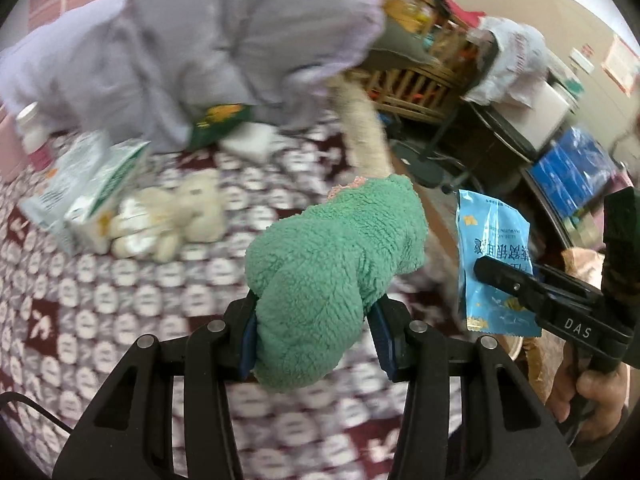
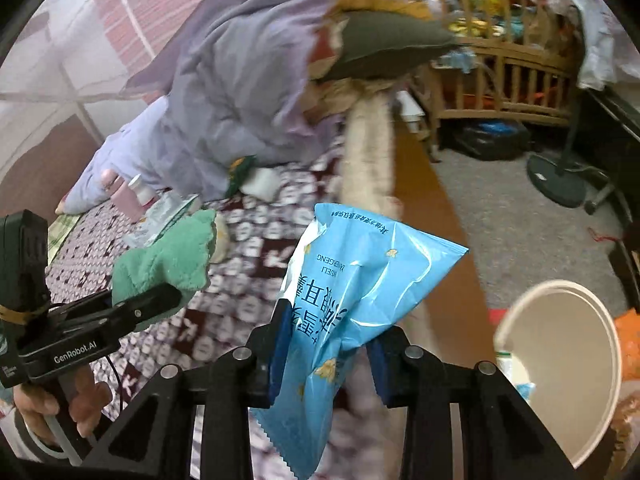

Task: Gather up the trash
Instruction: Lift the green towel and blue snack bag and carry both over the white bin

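Observation:
My left gripper [image 1: 316,332] is shut on a green fleece cloth [image 1: 336,256], held above the patterned bed cover [image 1: 100,300]. The cloth also shows in the right wrist view [image 2: 168,260], with the left gripper [image 2: 160,300] at the left. My right gripper [image 2: 328,344] is shut on a blue snack wrapper [image 2: 352,296], held over the bed's edge. In the left wrist view the wrapper [image 1: 492,248] hangs at the right in the right gripper [image 1: 496,276]. A white paper cup [image 2: 568,376] with scraps inside stands low at the right.
On the bed lie a lilac quilt [image 1: 192,48], a white-green carton [image 1: 104,196], a cream plush toy [image 1: 176,216], a green packet [image 1: 220,120] and a pink bottle [image 2: 124,196]. A wooden crib [image 2: 500,80] and a fan base [image 2: 556,176] stand on the floor.

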Tool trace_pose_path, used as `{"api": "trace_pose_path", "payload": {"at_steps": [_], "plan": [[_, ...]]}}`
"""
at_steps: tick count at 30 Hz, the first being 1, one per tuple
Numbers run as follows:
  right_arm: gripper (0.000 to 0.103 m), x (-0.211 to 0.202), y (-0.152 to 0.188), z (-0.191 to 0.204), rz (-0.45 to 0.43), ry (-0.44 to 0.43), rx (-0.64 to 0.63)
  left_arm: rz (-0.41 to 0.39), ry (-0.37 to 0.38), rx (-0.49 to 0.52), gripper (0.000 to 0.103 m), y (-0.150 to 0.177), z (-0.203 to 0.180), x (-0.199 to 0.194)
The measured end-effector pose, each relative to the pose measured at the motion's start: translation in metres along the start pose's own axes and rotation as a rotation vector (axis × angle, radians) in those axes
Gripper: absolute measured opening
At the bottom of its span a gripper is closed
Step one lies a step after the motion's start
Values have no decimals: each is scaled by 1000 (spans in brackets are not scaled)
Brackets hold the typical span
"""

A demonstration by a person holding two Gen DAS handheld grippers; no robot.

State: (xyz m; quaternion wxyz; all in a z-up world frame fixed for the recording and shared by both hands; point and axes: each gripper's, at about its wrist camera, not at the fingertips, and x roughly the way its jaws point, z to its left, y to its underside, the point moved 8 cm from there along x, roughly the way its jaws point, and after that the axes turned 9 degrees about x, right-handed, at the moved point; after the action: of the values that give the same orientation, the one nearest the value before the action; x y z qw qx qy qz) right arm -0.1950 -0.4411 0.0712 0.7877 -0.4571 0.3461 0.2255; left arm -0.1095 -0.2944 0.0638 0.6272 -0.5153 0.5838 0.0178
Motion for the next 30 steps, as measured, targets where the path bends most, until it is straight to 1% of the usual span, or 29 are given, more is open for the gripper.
{"api": "trace_pose_path", "payload": {"at_steps": [7, 11, 17, 23, 27, 30], "plan": [[34, -41, 2, -67, -48, 78, 74, 18, 57, 97, 45, -13, -68, 20], [34, -57, 7, -111, -66, 138, 126, 37, 96, 142, 45, -17, -103, 35], [34, -71, 17, -167, -73, 195, 215, 74, 153, 195, 45, -21, -153, 60], [34, -77, 30, -205, -65, 242, 265, 103, 184, 230, 45, -24, -193, 78], [34, -79, 36, -220, -59, 276, 276, 113, 196, 257, 45, -24, -214, 88], [34, -78, 39, -229, -55, 284, 289, 122, 201, 272, 45, -24, -225, 96]]}}
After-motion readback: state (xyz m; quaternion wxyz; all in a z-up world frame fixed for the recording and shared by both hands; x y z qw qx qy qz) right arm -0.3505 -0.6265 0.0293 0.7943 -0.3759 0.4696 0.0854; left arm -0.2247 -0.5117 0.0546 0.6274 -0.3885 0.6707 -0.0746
